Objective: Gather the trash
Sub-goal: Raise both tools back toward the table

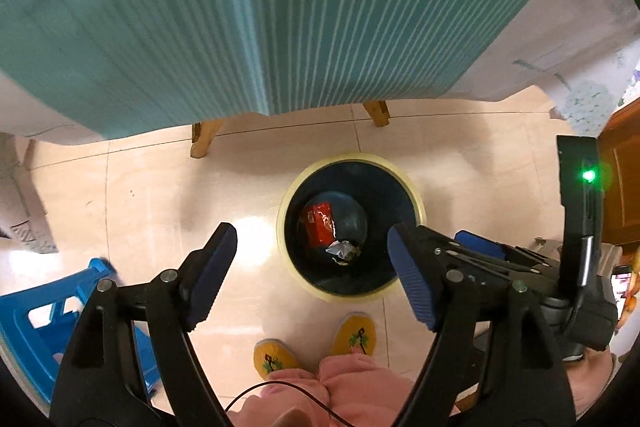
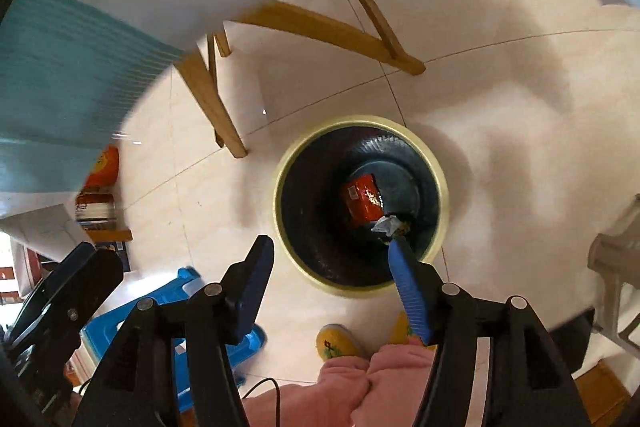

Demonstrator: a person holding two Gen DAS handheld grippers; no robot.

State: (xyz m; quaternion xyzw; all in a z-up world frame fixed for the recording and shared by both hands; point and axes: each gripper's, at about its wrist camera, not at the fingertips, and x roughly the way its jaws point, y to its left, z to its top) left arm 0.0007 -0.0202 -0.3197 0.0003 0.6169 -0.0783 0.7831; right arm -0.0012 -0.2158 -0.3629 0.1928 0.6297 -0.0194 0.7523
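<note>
Hanging above the floor, both tongs look down into a round bin [image 1: 352, 163] with a pale yellow rim and a dark liner. The left gripper [image 1: 312, 267] has its jaws spread wide with nothing between them; its right pad overlaps the near right part of the bin's rim in the left wrist view, while its left pad sits over bare tile [image 1: 160, 195] to the left of the bin. The right gripper [image 2: 332, 267] is likewise spread and holds nothing; its right pad crosses the bin's near rim and its left pad hangs over tile just left of the rim.

Inside the bin, ahead of both tongs, a red wrapper [image 1: 319, 223] lies on the bottom, and a crumpled silvery wrapper [image 1: 341, 249] lies beside it on the near side, close to the tip of the right gripper's right pad in the right wrist view.

Beyond the bin, a teal striped cloth [image 1: 248, 11] hangs over a table edge, with wooden legs [image 1: 204, 139] reaching the floor between the cloth and the bin. Open tile separates the legs from the bin's far rim. A blue plastic stool [image 1: 36, 327] stands to the left of the left gripper, well apart from the bin. Below the tongs, two yellow slippers [image 1: 354, 335] stand just short of the bin's near rim, under pink trousers [image 1: 344, 383].
</note>
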